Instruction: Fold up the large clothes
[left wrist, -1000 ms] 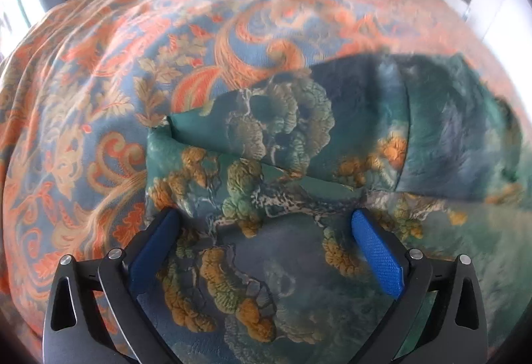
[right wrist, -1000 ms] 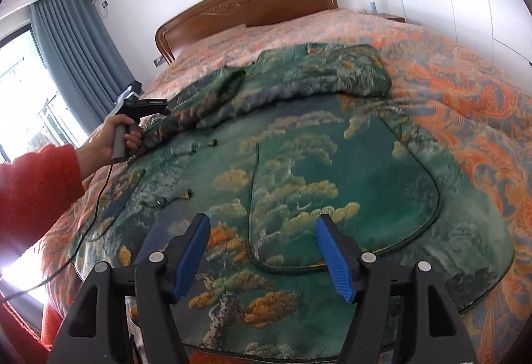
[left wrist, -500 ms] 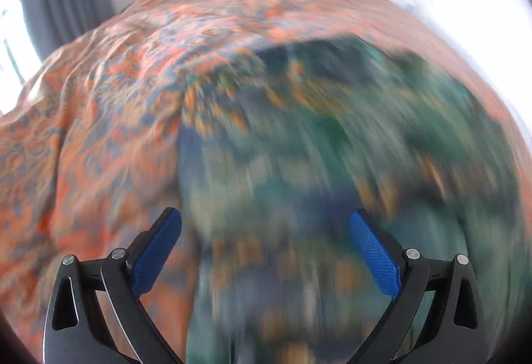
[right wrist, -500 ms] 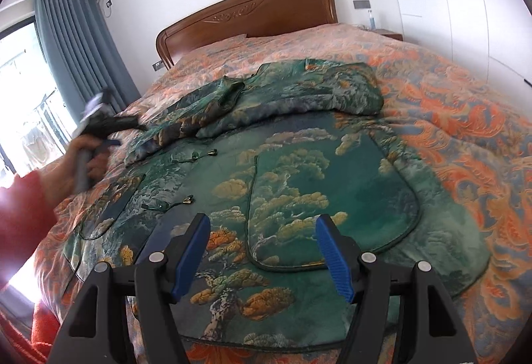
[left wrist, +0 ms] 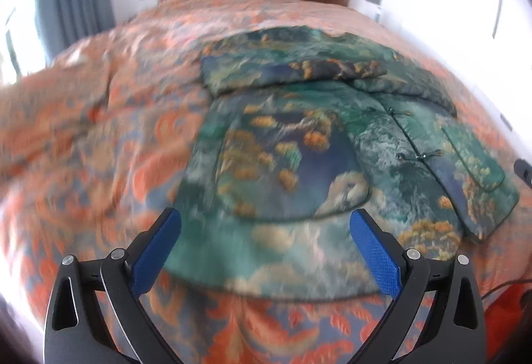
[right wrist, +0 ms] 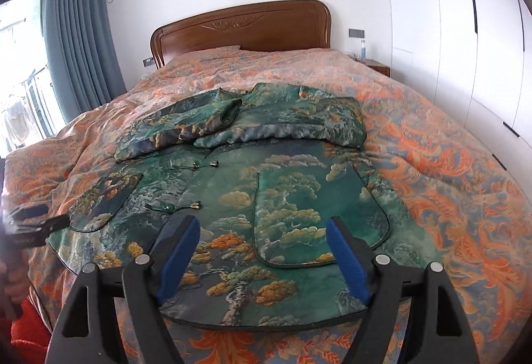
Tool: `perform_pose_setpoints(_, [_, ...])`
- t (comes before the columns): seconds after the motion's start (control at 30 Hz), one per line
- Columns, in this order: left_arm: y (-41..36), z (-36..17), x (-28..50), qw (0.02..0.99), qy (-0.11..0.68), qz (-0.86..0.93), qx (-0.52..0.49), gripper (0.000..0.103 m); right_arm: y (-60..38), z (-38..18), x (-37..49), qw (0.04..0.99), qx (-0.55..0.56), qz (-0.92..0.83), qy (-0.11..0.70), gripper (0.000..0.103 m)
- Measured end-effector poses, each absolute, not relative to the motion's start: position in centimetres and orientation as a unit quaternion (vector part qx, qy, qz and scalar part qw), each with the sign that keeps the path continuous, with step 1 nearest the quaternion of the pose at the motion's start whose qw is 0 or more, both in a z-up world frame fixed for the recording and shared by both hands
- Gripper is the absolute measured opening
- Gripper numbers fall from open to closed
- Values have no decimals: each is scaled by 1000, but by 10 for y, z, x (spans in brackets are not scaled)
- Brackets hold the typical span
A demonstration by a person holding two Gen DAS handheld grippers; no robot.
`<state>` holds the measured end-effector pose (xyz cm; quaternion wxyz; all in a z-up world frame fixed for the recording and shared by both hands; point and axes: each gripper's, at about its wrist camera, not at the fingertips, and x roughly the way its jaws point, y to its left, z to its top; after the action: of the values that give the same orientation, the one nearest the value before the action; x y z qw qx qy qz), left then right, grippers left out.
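Observation:
A large green jacket point(right wrist: 292, 197) with a tree and cloud print lies flat on the bed, front up, with both sleeves folded across its upper part. It also shows in the left wrist view point(left wrist: 299, 151), which is blurred. My left gripper point(left wrist: 266, 231) is open and empty, above the jacket's left hem. It appears at the left edge of the right wrist view point(right wrist: 33, 227). My right gripper point(right wrist: 262, 241) is open and empty, above the jacket's lower front beside a patch pocket point(right wrist: 316, 214).
The bed has an orange and blue patterned cover point(right wrist: 449, 181) and a wooden headboard point(right wrist: 242, 28). Blue curtains point(right wrist: 79, 41) and a window are at the left. White wardrobe doors point(right wrist: 465, 31) line the right wall. A nightstand point(right wrist: 377, 66) stands by the headboard.
My left gripper has pulled back from the folded left sleeve to the jacket's hem, open throughout. The right gripper has backed off slightly and tilted up, so more of the room shows.

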<state>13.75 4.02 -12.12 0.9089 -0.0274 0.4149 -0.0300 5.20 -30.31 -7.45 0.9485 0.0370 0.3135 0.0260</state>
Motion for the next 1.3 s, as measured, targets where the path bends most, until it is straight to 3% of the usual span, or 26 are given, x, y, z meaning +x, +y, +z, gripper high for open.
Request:
perform_pose_setpoints(0.3, [68, -133, 111, 905, 421, 19, -55, 101, -295, -76, 42, 947, 8, 11, 322, 81])
perform_pose_setpoints(0.67, [86, -140, 109, 897, 433, 37, -74, 101, -334, -91, 44, 931, 94, -17, 351, 81])
perform_pose_setpoints(1.0, [113, -131, 122, 893, 438, 8, -105, 101, -333, -77, 36, 940, 39, -1, 338, 81])
perform_pose_setpoints(1.13, [140, -148, 149, 858, 486, -40, -165, 101, -373, -68, 42, 937, 34, -19, 348, 81])
perform_pose_setpoints(1.3, [123, -174, 175, 836, 523, -66, -152, 101, -449, -86, 61, 909, 106, -13, 403, 81])
